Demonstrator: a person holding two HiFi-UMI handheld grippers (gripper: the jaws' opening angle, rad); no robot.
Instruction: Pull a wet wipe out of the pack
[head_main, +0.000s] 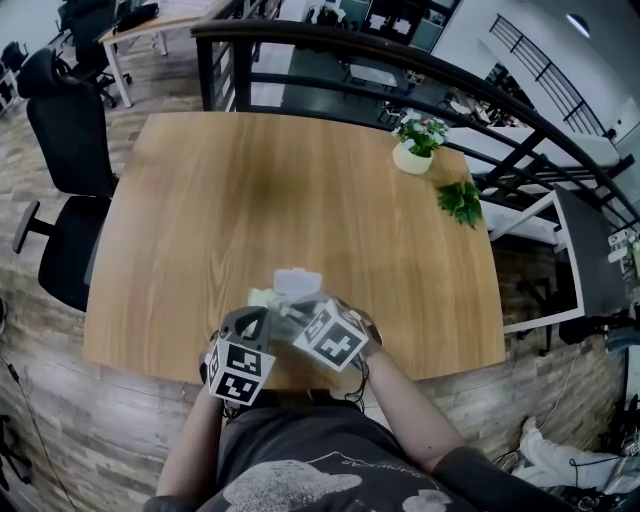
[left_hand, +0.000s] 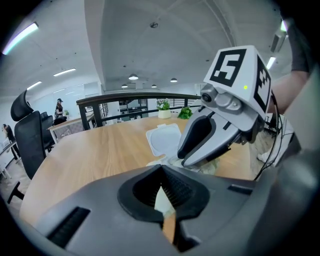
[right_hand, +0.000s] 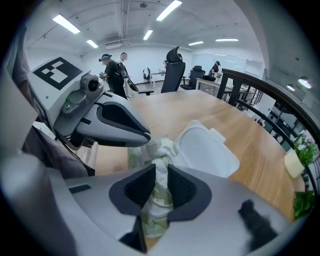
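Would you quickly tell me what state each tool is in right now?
Left tool: closed on the pack, at its edge.
Right tool: closed on the wet wipe.

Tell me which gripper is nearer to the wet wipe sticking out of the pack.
Right. The right gripper has the wet wipe pinched between its jaws. The left gripper, jaws together, sits just beside it, its tip at the pack.

Left tool (left_hand: 161, 187) shut; right tool (right_hand: 160, 186) clamped, tilted steeply down
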